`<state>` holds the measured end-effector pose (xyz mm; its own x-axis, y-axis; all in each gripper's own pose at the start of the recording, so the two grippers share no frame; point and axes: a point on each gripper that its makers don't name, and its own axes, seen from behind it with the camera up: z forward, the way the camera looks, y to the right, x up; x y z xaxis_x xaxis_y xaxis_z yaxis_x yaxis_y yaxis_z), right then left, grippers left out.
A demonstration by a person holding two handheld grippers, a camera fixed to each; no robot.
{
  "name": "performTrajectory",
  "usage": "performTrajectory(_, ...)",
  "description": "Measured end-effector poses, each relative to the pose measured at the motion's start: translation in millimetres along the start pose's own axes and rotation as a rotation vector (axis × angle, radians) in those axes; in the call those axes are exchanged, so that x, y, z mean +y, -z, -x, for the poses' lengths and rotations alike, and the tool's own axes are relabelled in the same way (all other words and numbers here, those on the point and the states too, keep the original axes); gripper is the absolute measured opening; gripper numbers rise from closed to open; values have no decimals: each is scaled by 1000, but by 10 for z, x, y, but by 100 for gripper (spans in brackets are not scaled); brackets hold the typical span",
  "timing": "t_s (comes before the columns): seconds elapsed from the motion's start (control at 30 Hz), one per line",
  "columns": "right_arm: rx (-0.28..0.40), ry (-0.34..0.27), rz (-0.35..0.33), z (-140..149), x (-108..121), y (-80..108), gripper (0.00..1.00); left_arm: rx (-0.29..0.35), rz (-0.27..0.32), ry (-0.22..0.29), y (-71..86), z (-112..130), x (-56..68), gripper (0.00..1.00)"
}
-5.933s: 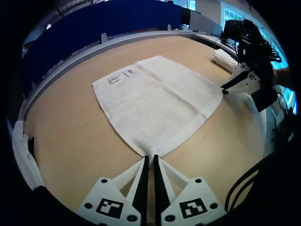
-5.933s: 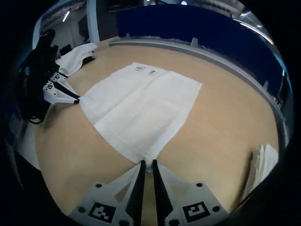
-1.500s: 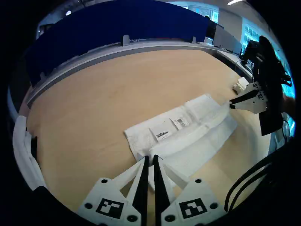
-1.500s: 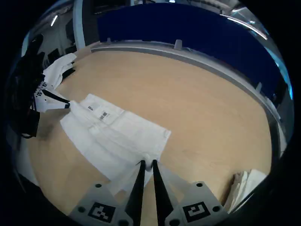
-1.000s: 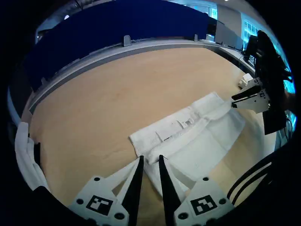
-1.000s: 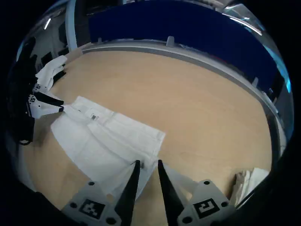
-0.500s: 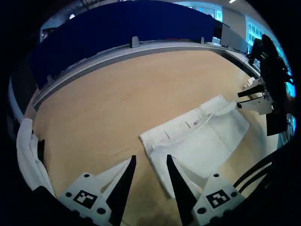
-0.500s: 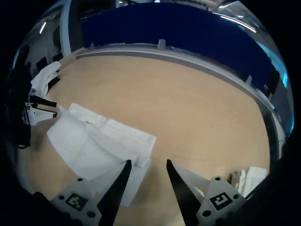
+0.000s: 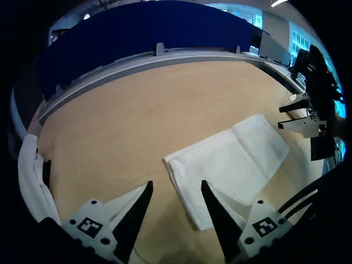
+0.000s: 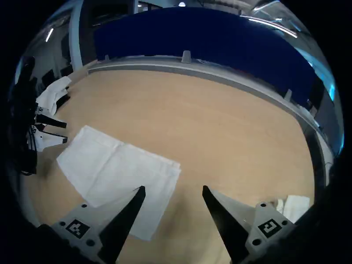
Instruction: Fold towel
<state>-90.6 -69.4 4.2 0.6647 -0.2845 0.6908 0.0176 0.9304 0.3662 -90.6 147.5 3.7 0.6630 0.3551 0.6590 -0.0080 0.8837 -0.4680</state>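
Left claw wide, empty; right claw wide too. Towel lies folded flat on desk, just ahead of my tips. Risk: next pinch could catch only the top layer, peeling the fold open and skewing edges.

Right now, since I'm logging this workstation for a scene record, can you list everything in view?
folded towel: one, white, flat on the table between the two grippers.
table: one, light wood, under everything.
partition: one, dark blue, along the table's far edge.
edge rail: one, grey, at the foot of the partition.
spare cloth piles: two, white, one at the table's left end, the other at its right end.
left hand-held gripper: one, white with black fingers, open, at the towel's left end.
right hand-held gripper: one, white with black fingers, open, at the towel's right end.
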Motion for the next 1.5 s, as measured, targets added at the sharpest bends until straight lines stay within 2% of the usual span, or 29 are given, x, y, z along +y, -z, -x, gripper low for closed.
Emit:
performTrajectory(0.5, -8, 12, -14, 105, -99, 98, 100, 1, -11, 11, 123, 25, -35, 80)
performTrajectory(0.8, -19, 25, -23, 201, -156, 159, 100, -5, -32, 33, 262, 182, -60, 80)
performTrajectory(1.2, -24, 1, -34, 360, -240, 257, 100, -13, -47, 58, 417, 378, -44, 80)
performTrajectory(1.5, -47, 91, -111, 444, -380, 292, 100, -12, -89, 80, 594, 497, -89, 80)
